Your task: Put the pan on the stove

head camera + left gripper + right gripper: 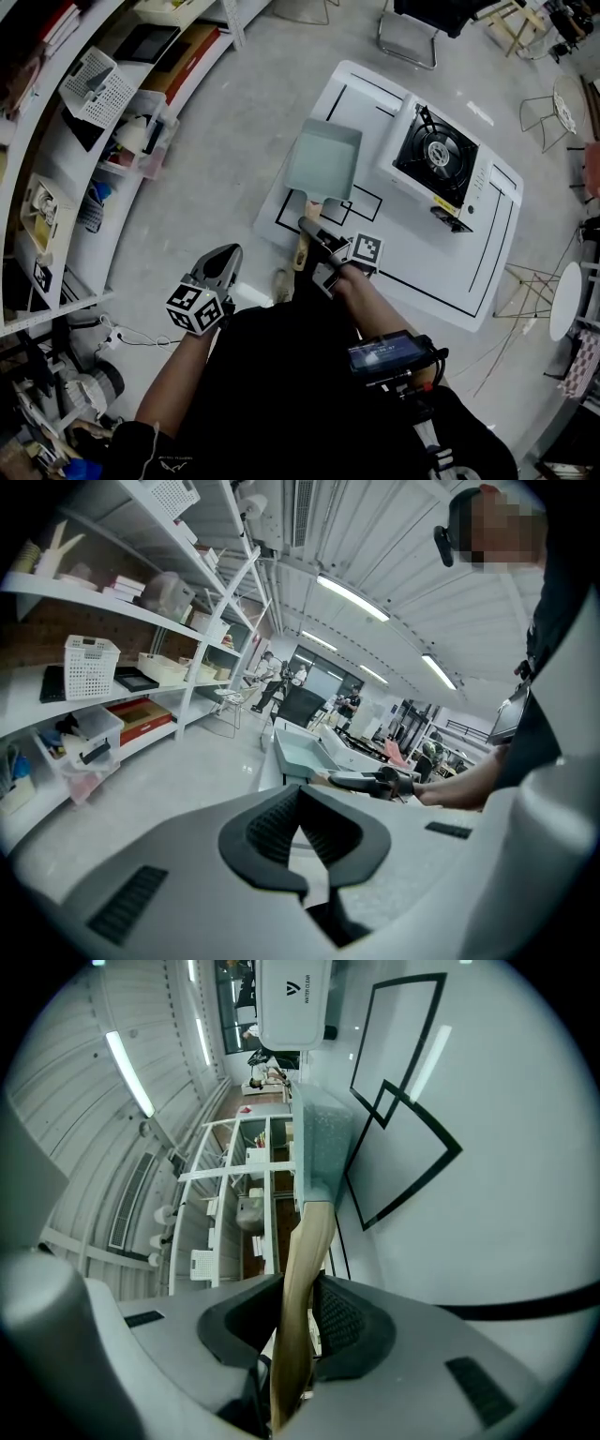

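A pale blue-green square pan [328, 157] with a wooden handle [301, 251] is over the left part of the white table [441, 272]. I cannot tell whether it rests on the table. My right gripper [312, 230] is shut on the handle. In the right gripper view the handle [302, 1269] runs between the pads, with the pan [319, 1138] beyond. The portable gas stove [436, 155] stands to the pan's right, its burner bare. My left gripper [228, 255] hangs over the floor, left of the table. Its jaws [300, 794] are shut and hold nothing. The pan [302, 752] shows ahead of them.
Black outlines are marked on the table top [361, 202]. Shelves [94, 141] with a white basket [97, 86] and bins line the left side. A chair [412, 28] stands beyond the table, and a small round table [567, 300] is at the right.
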Action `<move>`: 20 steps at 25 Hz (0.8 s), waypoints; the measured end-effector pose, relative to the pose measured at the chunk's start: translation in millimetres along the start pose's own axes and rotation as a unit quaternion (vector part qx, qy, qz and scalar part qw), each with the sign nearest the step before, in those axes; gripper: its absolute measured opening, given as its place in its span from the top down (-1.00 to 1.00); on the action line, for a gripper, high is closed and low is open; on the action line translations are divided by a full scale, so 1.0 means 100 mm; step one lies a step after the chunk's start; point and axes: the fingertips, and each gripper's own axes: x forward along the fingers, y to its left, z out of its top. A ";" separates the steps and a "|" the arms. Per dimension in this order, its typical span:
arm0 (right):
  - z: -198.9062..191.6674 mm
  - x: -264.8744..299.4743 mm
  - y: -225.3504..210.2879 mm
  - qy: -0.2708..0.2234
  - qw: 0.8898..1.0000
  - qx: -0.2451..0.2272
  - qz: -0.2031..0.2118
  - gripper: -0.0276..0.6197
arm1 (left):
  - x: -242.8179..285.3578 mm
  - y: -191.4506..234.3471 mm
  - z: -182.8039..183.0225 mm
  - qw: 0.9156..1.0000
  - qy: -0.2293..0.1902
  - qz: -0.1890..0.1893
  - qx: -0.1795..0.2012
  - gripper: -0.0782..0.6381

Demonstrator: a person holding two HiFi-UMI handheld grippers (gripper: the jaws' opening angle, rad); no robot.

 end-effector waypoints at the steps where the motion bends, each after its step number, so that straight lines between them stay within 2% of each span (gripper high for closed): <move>1: -0.01 0.00 0.01 -0.001 1.000 0.001 0.001 0.57 | -0.01 -0.01 0.00 1.000 -0.002 -0.001 0.000 0.76; 20: -0.23 -0.15 0.31 -0.023 0.999 -0.023 0.023 0.57 | -0.32 -0.07 -0.07 0.999 -0.028 -0.022 -0.007 0.76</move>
